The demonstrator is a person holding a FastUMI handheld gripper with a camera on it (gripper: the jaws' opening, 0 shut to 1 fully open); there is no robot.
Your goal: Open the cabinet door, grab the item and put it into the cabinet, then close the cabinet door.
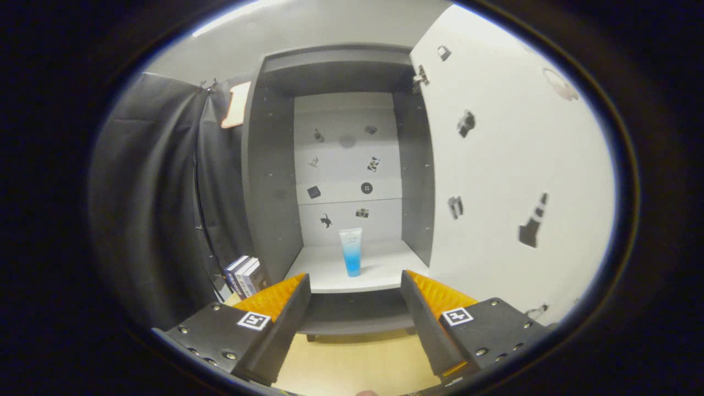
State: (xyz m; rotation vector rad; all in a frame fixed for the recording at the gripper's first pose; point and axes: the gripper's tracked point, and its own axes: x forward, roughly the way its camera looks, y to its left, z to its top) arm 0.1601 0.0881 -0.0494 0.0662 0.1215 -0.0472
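Gripper view: fingers (356, 291) are held apart and empty, well short of the cabinet (275, 165). Tube (351, 252) is seen upright on the cabinet shelf (379, 269), beyond the fingers. Door (511, 165) is swung open to the right. Risk: if the door is shoved hard, the narrow tube can be toppled by the jolt

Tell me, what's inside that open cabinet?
A blue-and-white tube stands upright on the cabinet's white shelf, beyond the open gripper, whose fingers hold nothing. Small stickers dot the back wall. The space under the shelf is dark; its contents cannot be seen.
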